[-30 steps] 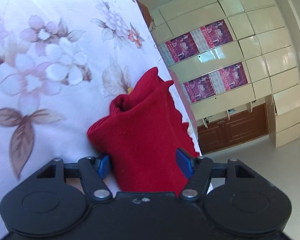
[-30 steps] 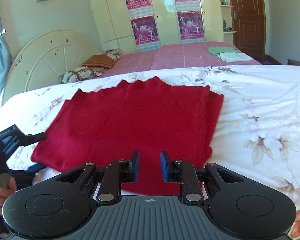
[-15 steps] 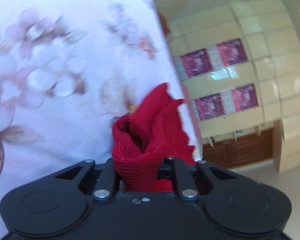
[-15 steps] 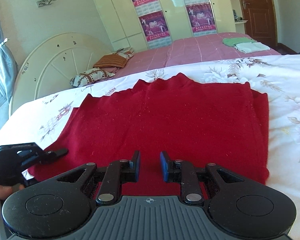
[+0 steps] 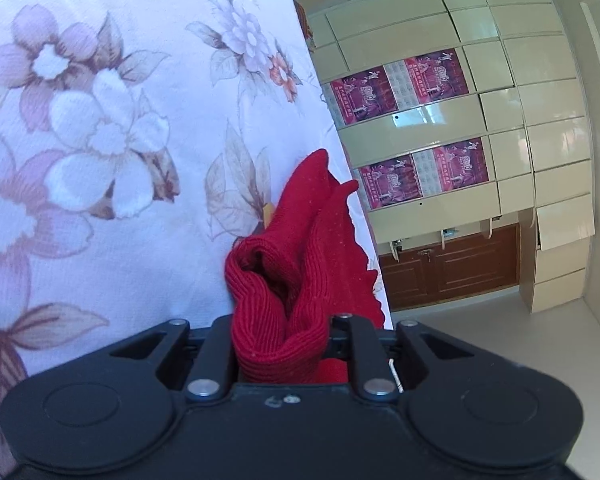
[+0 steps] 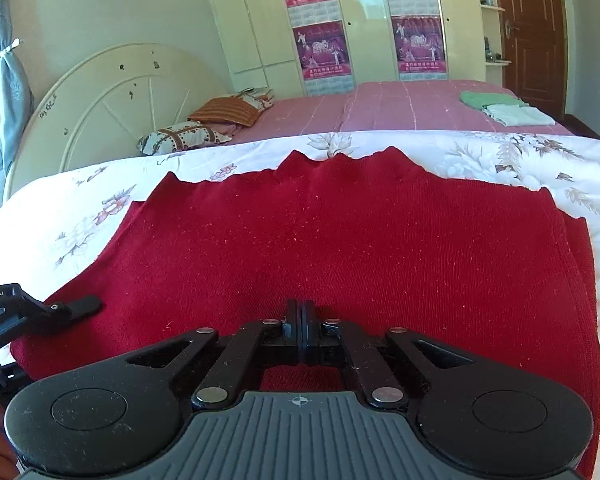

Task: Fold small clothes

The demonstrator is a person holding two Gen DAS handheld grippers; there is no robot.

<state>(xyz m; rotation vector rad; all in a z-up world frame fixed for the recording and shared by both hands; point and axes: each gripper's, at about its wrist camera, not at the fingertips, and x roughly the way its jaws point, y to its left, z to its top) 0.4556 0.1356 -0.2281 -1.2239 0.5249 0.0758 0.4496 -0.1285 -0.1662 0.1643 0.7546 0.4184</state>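
Two grippers meet one red knit garment point(image 6: 340, 248); the left gripper point(image 5: 280, 340) has its fingers closed tight on a bunched, ribbed fold of it, the cloth bulging up between the jaws and running off toward one o'clock in the left wrist view; the right gripper point(image 6: 300, 334) has its jaws pressed together at the garment's near edge, though whether any cloth is caught between them I cannot tell. In the right wrist view the garment lies spread flat across the floral sheet point(image 6: 500, 152), its far hem scalloped at twelve o'clock, a doubled layer showing along its side at three o'clock; the left gripper point(image 6: 74, 307) reaches onto its corner at nine o'clock. Beyond the sheet, a pink bedspread point(image 6: 400, 104) carries pillows point(image 6: 188, 136) at eleven o'clock and folded clothes point(image 6: 504, 108) at one o'clock; a rounded cream headboard point(image 6: 112, 96) stands at ten o'clock; a wardrobe with purple posters point(image 6: 320, 48) fills twelve o'clock.
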